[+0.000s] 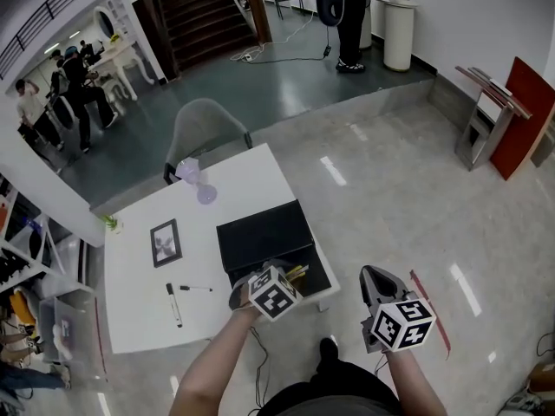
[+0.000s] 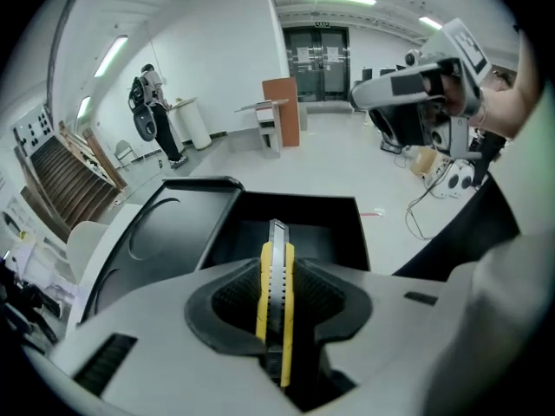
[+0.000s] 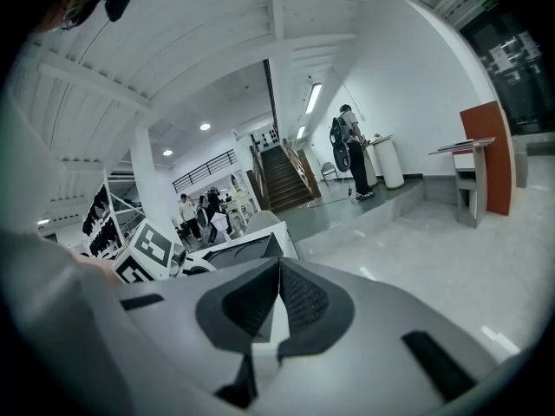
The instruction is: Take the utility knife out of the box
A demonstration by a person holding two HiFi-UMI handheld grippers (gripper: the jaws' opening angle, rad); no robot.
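The left gripper [image 2: 277, 315] has its fingers clamped on the yellow utility knife [image 2: 276, 258] over the open box [image 2: 342, 232] at the near right of the tabletop [image 1: 139, 319], so I think it must next lift the knife up and out, while the right gripper [image 3: 277, 271] has its fingers together, empty

White square table [image 1: 251, 185], open black box [image 1: 264, 232] at right edge, dark picture frame [image 1: 165, 242] mid-left, marker pen [image 1: 174, 305] near front edge, lilac glass piece [image 1: 198, 182] at far edge
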